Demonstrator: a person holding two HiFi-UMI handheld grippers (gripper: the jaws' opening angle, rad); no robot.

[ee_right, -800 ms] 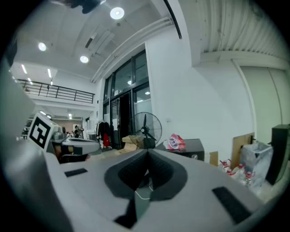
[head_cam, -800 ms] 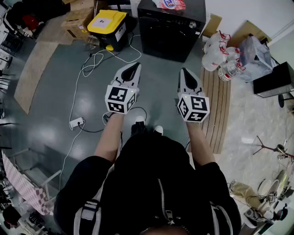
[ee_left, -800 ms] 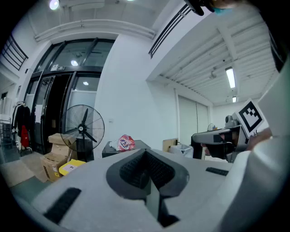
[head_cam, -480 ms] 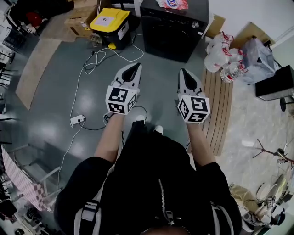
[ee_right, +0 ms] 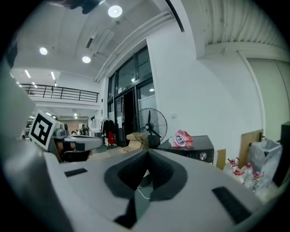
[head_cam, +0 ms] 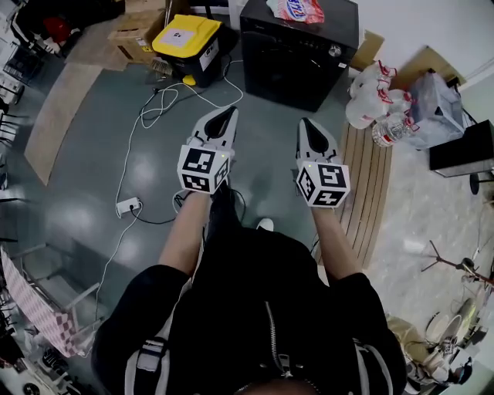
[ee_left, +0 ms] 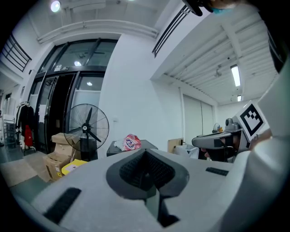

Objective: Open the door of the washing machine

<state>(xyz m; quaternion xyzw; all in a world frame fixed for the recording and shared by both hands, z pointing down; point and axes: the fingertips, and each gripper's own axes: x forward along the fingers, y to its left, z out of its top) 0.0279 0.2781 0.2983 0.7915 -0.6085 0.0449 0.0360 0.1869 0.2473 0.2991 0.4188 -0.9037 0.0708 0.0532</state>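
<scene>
**Q:** Where's the washing machine (head_cam: 297, 58)?
**A:** Ahead of you on the far side of the floor (head_cam: 147, 162). It's black, with a pink bag (head_cam: 297, 8) on top, and well apart from both grippers.

**Q:** Jaws?
**A:** On your left gripper (head_cam: 223, 112) and right gripper (head_cam: 307, 123) the jaws are pressed together, with nothing pinched.

**Q:** How will the door handle?
**A:** Likely rigid, hinged and latch-held. Expect a firm catch, then a free swing. The dark front looks smooth, probably slippery. Take the handle or rim recess, not the flat face. You can't make out a handle from here. Spread one gripper's jaws first.
</scene>
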